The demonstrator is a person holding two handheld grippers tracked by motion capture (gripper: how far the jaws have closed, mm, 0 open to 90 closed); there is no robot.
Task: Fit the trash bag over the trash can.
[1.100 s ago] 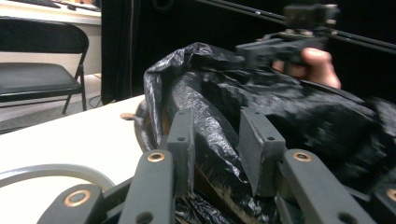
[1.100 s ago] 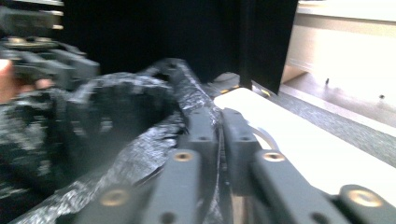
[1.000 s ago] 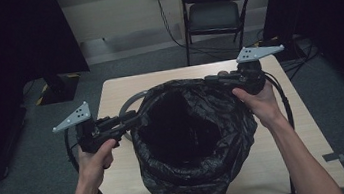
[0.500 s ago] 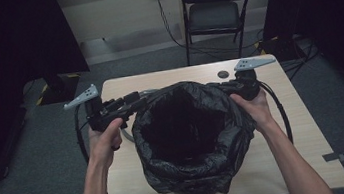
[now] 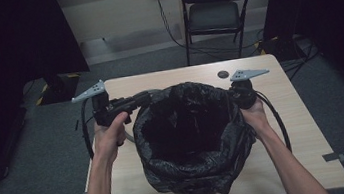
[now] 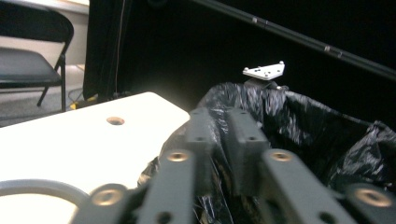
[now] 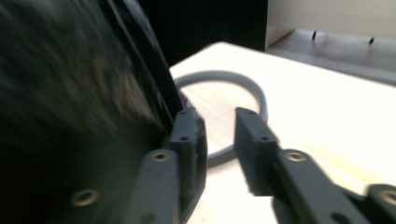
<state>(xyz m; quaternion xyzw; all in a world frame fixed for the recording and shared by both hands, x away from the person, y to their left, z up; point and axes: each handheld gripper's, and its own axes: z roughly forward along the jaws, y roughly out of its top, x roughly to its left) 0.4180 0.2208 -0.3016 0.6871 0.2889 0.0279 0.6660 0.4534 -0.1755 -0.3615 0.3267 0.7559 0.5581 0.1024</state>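
Bin liner (image 5: 191, 140) is going over the bin rim, partly fitted.
Left claw (image 6: 219, 140) is pinching the liner's edge; right claw (image 7: 219, 140), just been opening, is gaping beside it.

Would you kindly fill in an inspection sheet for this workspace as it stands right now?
Surface: pale wooden table, with a small round dark hole near its far edge.
Job's things: black bin bag lining a bin, its mouth open and its rim folded outward.
Clutter: grey ring lying on the table beside the bag.
Grippers: left gripper shut on the bag's rim; right gripper, its fingers having just been opening, stands open beside the bag with nothing between them.
Cables: one trails from each gripper; more run across the floor beyond the table.
Surroundings: folding chair, wall socket, dark curtains on both sides.
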